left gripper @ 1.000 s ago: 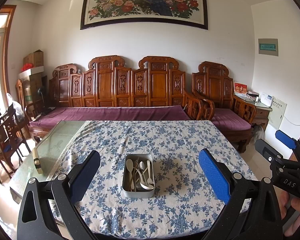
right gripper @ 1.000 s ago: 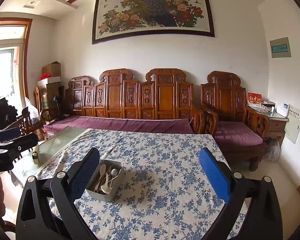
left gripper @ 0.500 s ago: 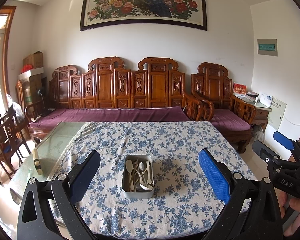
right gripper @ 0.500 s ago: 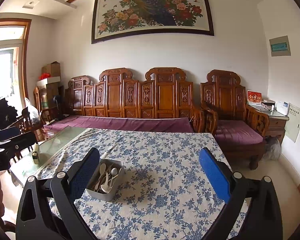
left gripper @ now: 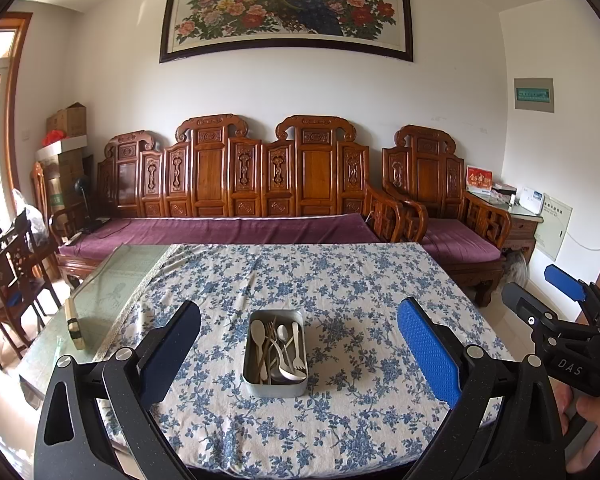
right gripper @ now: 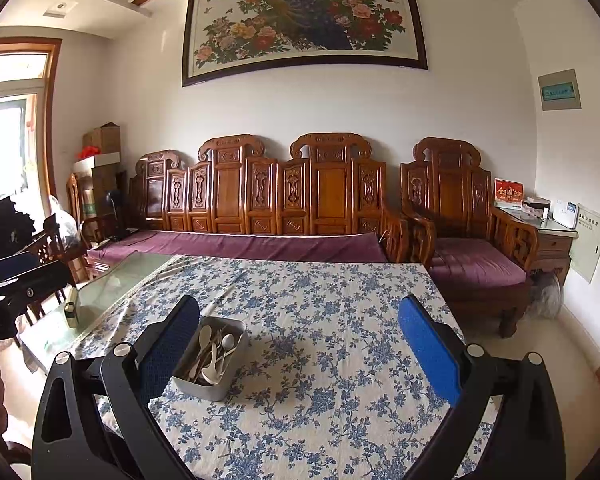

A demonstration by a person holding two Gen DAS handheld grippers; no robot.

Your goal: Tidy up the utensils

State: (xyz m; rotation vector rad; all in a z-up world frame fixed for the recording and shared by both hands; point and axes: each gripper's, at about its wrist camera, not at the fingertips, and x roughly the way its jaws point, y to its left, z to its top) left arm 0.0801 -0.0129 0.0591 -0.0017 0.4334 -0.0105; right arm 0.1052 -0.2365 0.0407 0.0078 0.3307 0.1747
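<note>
A grey metal tin [left gripper: 275, 382] stands on the blue-flowered tablecloth [left gripper: 340, 288], near the front middle of the table. It holds several spoons and forks [left gripper: 278, 346], white and metal, lying lengthwise. The tin also shows in the right wrist view [right gripper: 204, 385], at the lower left. My left gripper [left gripper: 298, 344] is open and empty, raised before the table with the tin between its fingers in the view. My right gripper [right gripper: 298, 344] is open and empty, to the right of the tin; it also shows in the left wrist view [left gripper: 560, 312] at the right edge.
The table's left part is bare glass [left gripper: 100, 300] with a small brush-like object [left gripper: 74, 326] on it. A carved wooden sofa with purple cushions [left gripper: 236, 228] stands behind the table. Wooden chairs [left gripper: 16, 264] stand at the left, an armchair [left gripper: 452, 232] at the right.
Both views have shifted slightly; the tin sits a little lower and nearer in the left wrist view. Both grippers stay open and empty.
</note>
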